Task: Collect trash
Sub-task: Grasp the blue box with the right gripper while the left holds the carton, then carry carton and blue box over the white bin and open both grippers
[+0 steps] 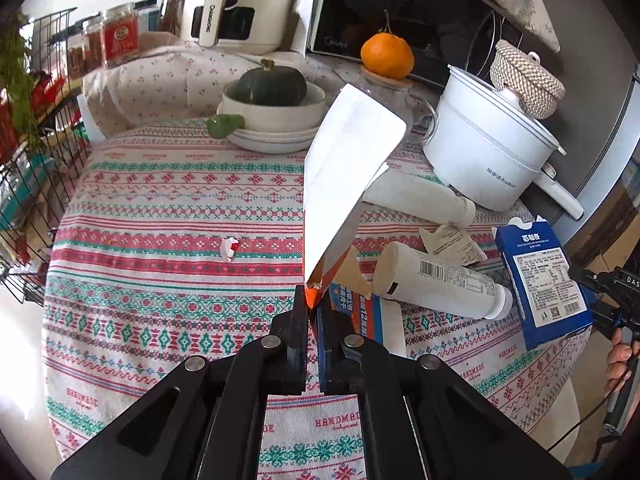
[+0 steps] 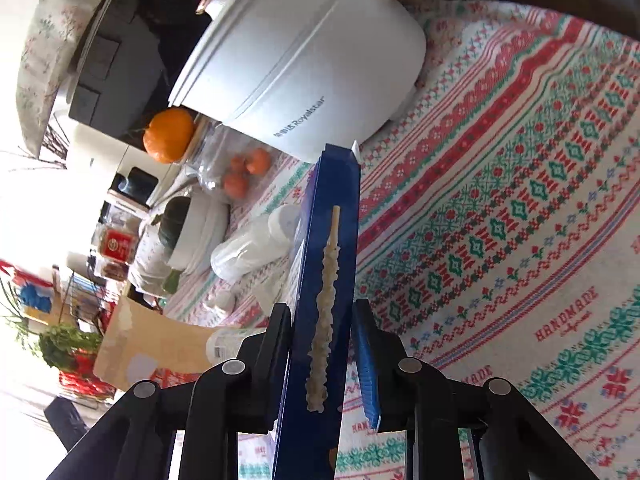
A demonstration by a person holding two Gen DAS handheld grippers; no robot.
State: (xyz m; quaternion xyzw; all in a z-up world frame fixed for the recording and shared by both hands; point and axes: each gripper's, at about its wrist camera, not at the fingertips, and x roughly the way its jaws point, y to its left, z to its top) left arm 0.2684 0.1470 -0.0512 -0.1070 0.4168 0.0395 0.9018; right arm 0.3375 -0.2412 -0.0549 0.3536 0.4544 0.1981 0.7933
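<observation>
Left claw [image 1: 311, 300] pinches an opened orange carton [image 1: 344, 176], pointing toward twelve o'clock; right claw [image 2: 324, 320], rolled sideways, apparently clamps a blue box [image 2: 320, 360] above the patterned worktop [image 2: 520, 240].

Woven patterned tablecloth [image 1: 160, 208], glossy white plastic pot [image 1: 484, 156], matt cardboard blue box [image 2: 324, 280].

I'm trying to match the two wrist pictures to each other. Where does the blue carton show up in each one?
Left wrist view: the blue carton stands at the right edge, label facing the camera.
Right wrist view: it fills the centre bottom, edge-on, clamped in the right gripper.
Shared landmark: the white Royalstar pot.
</observation>
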